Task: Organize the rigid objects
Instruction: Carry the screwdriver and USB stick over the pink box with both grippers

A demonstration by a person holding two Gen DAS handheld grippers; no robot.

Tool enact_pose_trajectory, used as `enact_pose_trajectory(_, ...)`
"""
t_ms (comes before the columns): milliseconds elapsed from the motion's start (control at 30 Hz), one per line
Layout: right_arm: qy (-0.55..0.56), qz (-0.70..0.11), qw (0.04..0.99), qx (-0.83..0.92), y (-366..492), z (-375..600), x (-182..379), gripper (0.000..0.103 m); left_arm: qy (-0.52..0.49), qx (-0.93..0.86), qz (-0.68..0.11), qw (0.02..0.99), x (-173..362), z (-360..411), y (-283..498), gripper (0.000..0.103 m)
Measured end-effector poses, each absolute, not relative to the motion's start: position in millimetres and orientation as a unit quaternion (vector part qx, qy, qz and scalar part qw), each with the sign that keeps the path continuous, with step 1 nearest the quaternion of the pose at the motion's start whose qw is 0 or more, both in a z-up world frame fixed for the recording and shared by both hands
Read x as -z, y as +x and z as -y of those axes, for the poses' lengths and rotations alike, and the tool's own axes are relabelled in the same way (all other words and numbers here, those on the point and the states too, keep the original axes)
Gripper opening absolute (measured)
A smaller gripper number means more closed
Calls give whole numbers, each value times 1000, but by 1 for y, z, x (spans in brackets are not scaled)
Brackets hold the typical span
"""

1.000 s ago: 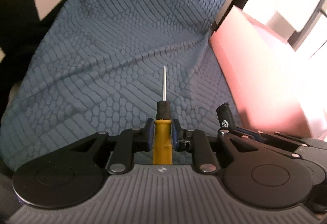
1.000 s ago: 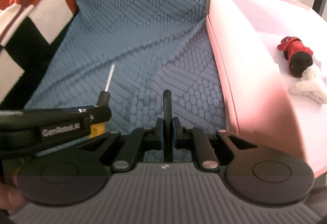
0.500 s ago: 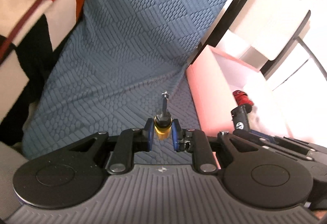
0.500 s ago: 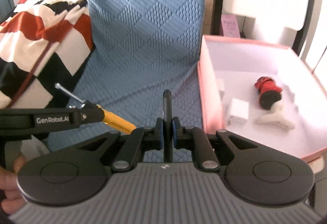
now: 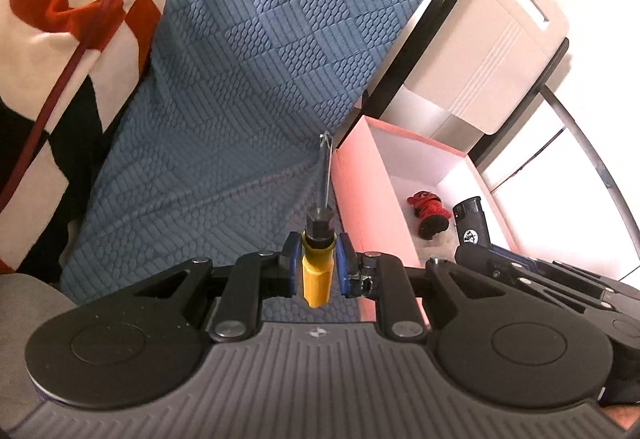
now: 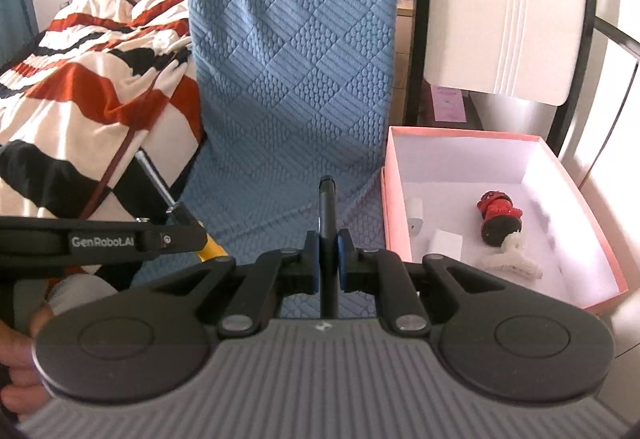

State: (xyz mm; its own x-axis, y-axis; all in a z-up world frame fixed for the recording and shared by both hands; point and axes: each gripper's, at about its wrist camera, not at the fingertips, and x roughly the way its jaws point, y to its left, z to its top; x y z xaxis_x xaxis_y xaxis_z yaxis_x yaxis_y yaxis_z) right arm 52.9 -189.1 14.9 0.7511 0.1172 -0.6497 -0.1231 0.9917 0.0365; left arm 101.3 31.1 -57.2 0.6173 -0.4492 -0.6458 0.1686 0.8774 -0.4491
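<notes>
My left gripper point(image 5: 317, 267) is shut on a yellow-handled screwdriver point(image 5: 317, 271), its metal shaft pointing forward, held above the blue quilted cover point(image 5: 248, 111). It also shows at the left of the right wrist view point(image 6: 176, 235). My right gripper point(image 6: 327, 259) is shut on a slim black pen-like stick point(image 6: 327, 215), also seen in the left wrist view point(image 5: 474, 223). The pink box point(image 6: 390, 215) sits to the right, holding a red and black toy point(image 6: 498, 217), a white fluffy piece point(image 6: 516, 259) and two small white blocks point(image 6: 446, 243).
A striped red, black and white blanket point(image 6: 88, 95) lies at the left. A white appliance point(image 6: 508, 27) and black metal frame bars point(image 6: 418, 23) stand behind the box. The blue cover drapes up a backrest.
Both grippers have lifted and pulled back from the blue cover, each still holding its object. The pink box and its contents have come fully into view.
</notes>
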Motion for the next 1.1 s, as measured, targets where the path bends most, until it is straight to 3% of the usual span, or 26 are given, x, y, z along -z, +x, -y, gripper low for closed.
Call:
enact_pose_trajectory(600,28,-334,942,-11,45,269,-30,12,-163,235,-409,867,34,70,118,21)
enact_pose_trajectory(1100,56,-349,934,54,68,378,-8,12,-129,265,-424,856,41,184,156,21)
